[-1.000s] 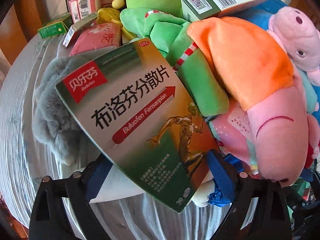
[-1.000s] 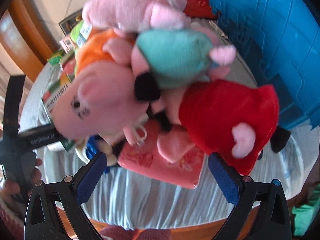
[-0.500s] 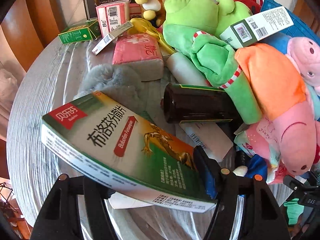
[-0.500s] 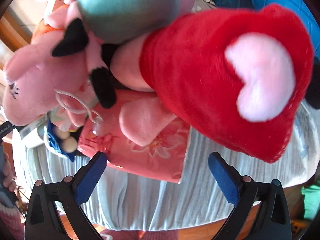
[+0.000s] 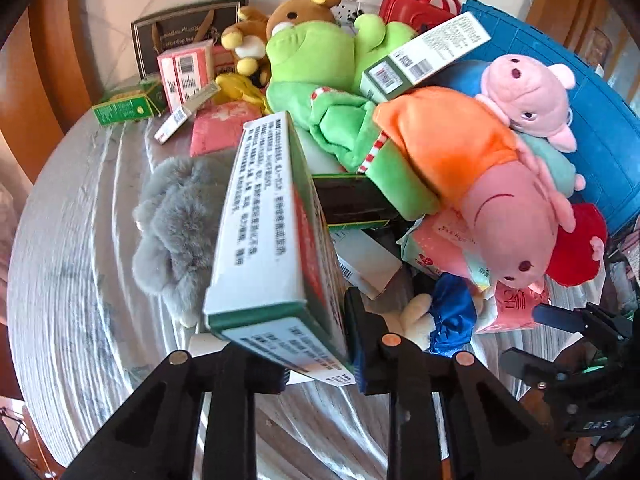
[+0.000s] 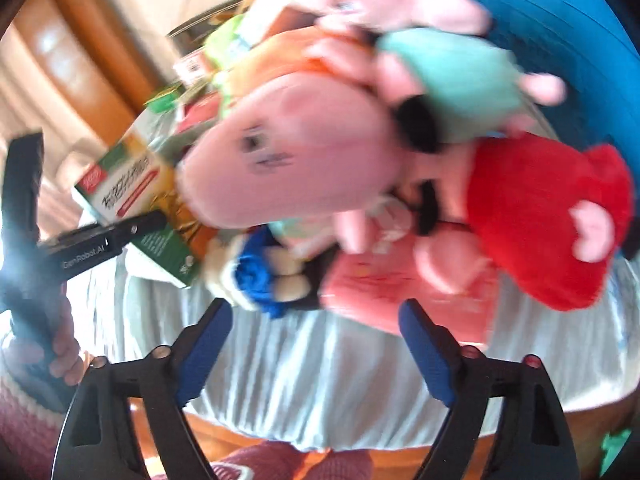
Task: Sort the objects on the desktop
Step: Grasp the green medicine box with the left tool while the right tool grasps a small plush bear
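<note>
My left gripper [image 5: 308, 344] is shut on a green and white medicine box [image 5: 272, 232], held on edge above the table with its printed side up; the box also shows in the right wrist view [image 6: 136, 196]. My right gripper [image 6: 312, 344] is open and empty, just in front of a pink tissue pack [image 6: 408, 288] and a red plush [image 6: 548, 216]. A pile of plush toys lies ahead: a pink pig in orange [image 5: 480, 184], a green frog [image 5: 328, 92], a grey furry toy [image 5: 180, 224], a small blue and white plush [image 5: 448, 312].
A blue crate [image 5: 600, 128] stands at the right. Small boxes [image 5: 124, 106] [image 5: 186, 72], a dark bottle box [image 5: 352, 200] and a long white box [image 5: 424, 56] lie among the toys. The table's front edge [image 6: 360, 448] is close to the right gripper.
My left gripper has turned the medicine box from face-up to on edge and lifted back. My right gripper has pulled back from the red plush; its view is blurred by motion.
</note>
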Motion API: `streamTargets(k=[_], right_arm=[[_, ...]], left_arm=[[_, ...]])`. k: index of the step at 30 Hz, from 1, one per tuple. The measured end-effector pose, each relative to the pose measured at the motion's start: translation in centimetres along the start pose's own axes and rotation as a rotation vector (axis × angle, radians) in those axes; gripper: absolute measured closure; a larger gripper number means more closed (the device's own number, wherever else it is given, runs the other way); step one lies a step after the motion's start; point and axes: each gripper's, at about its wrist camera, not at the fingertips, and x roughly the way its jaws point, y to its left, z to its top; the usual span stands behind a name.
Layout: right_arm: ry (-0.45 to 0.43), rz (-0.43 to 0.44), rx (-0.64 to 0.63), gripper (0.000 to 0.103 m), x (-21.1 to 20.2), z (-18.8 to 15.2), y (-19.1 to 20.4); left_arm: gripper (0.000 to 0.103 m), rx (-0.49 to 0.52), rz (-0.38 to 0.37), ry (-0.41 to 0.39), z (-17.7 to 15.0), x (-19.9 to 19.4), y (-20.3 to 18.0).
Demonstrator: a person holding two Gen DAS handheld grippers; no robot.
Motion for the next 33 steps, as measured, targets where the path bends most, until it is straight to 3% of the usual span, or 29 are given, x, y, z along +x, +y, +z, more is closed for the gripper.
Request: streamTargets(k=[5,8,15,18,19,20,23,26,33], right_arm=[[0.033,0.021,-0.016,0.021,1.6,-0.2,1.3],[0.027,0.009,-0.044,0.020,2.4,0.2,2.0],[0.005,-0.046,-0.117,0.011,4.4,0.9,4.5],[0.013,-0.095,-0.155,0.010,6.1,1.1,5.0],[0.027,-0.109,-0.183,0.015,6.7,1.1,5.6],[0.053,-0.126,-0.200,0.040,7.4,0.9,6.0],[0.023,-0.138,-0.236,0.048,6.7,0.6,7.0],[-0.012,-0.098,-0.217,0.071,4.7,0.4,6.8],[-0.139,-0.060,-0.230,0.075,-1.0,1.0,7.8]], left_arm=[[0.085,0.079,0.140,-0.070,-1.0,-3.1,-0.5],[0.085,0.059,0.112,-0.028,-1.9,-2.0,-0.2],[0.085,0.080,0.229,-0.077,-2.5,-2.3,0.6],[0.085,0.046,0.233,-0.094,-2.6,-2.6,2.0],[0.085,0.048,0.234,-0.094,-2.6,-2.6,2.1],[0.085,0.048,0.224,-0.094,-2.6,-2.6,2.2],[0.085,0.049,0.199,-0.095,-2.6,-2.8,2.2],[0.085,0.055,0.183,-0.104,-2.5,-3.3,2.0],[0.085,0.047,0.150,-0.155,-1.3,-5.2,2.3]])
